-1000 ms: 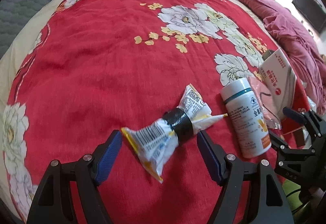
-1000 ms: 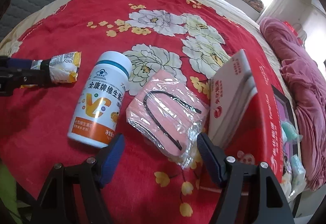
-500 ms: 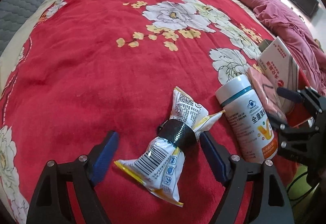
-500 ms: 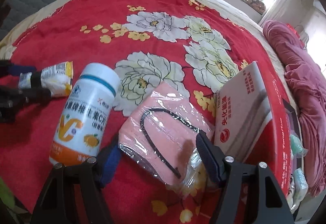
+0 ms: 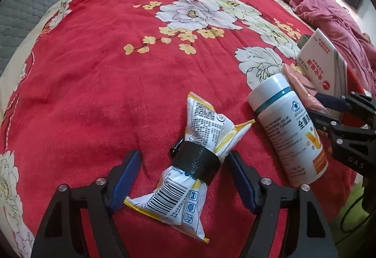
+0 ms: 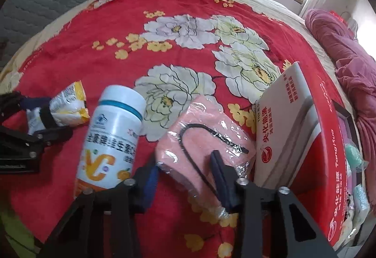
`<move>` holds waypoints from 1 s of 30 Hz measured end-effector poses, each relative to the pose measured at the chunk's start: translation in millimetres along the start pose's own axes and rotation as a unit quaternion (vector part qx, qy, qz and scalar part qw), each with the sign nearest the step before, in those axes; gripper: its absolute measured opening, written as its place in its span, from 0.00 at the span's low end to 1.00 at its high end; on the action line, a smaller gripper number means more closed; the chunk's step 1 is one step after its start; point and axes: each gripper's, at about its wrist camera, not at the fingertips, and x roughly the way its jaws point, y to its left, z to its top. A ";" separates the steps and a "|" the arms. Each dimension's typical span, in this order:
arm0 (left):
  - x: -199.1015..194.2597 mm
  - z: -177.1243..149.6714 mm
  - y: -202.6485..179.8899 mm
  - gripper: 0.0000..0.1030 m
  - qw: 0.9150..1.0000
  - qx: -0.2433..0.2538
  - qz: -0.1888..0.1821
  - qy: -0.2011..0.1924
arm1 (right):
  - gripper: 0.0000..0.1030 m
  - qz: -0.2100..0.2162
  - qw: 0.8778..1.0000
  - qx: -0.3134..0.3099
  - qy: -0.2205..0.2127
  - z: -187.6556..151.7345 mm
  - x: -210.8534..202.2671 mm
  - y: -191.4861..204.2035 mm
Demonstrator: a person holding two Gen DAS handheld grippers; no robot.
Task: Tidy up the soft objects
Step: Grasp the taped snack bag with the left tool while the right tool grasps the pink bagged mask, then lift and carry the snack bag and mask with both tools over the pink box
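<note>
Both grippers low over the red floral bedspread (image 5: pixel 94 74).

The left gripper (image 5: pixel 183 159) gapes wide, its blue fingers straddling the black-banded snack packet (image 5: pixel 195 154) lying flat. The right gripper (image 6: pixel 185 164) pinches the plastic-wrapped pink cloth pack (image 6: pixel 202 140), between the vitamin bottle (image 6: pixel 112 135) and a leaning white box (image 6: pixel 286 124).

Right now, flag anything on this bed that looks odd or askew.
The snack packet is cinched at its waist by a black band, crumpled and lying askew. The vitamin bottle lies on its side, a hard item among the soft ones.
</note>
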 end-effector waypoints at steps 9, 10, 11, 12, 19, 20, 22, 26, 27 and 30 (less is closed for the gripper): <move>-10.8 -1.0 9.0 0.37 0.998 -0.043 -0.038 -0.033 | 0.31 0.040 0.996 0.071 -0.044 1.3 -28.8 -21.4; -11.4 -1.3 9.2 0.37 0.998 -0.045 -0.044 -0.031 | 0.31 0.044 0.995 0.079 -0.049 1.8 -33.0 -24.0; -12.0 -1.5 8.6 0.37 0.997 -0.045 -0.047 -0.029 | 0.31 0.047 0.994 0.083 -0.053 2.4 -36.2 -25.2; -14.1 -1.8 8.1 0.37 0.997 -0.047 -0.048 -0.032 | 0.30 0.049 0.993 0.087 -0.057 3.0 -39.4 -26.5; -43.5 1.2 -5.5 0.37 0.996 -0.044 -0.048 -0.057 | 0.25 0.064 0.989 0.104 -0.087 6.9 -61.4 -33.3; -47.5 2.0 -6.8 0.37 0.996 -0.043 -0.050 -0.060 | 0.24 0.066 0.988 0.104 -0.092 7.1 -64.9 -33.8; -58.0 4.4 -10.1 0.37 0.996 -0.042 -0.051 -0.068 | 0.22 0.069 0.987 0.105 -0.098 7.3 -70.4 -34.2; -78.2 9.2 -17.8 0.37 0.994 -0.037 -0.054 -0.085 | 0.21 0.074 0.983 0.110 -0.125 8.4 -89.0 -36.9; -83.5 11.0 -21.4 0.38 0.994 -0.034 -0.054 -0.088 | 0.21 0.076 0.982 0.111 -0.131 9.2 -94.0 -38.2; -98.0 16.2 -32.9 0.38 0.993 -0.026 -0.056 -0.098 | 0.21 0.079 0.979 0.116 -0.148 10.5 -110.9 -43.5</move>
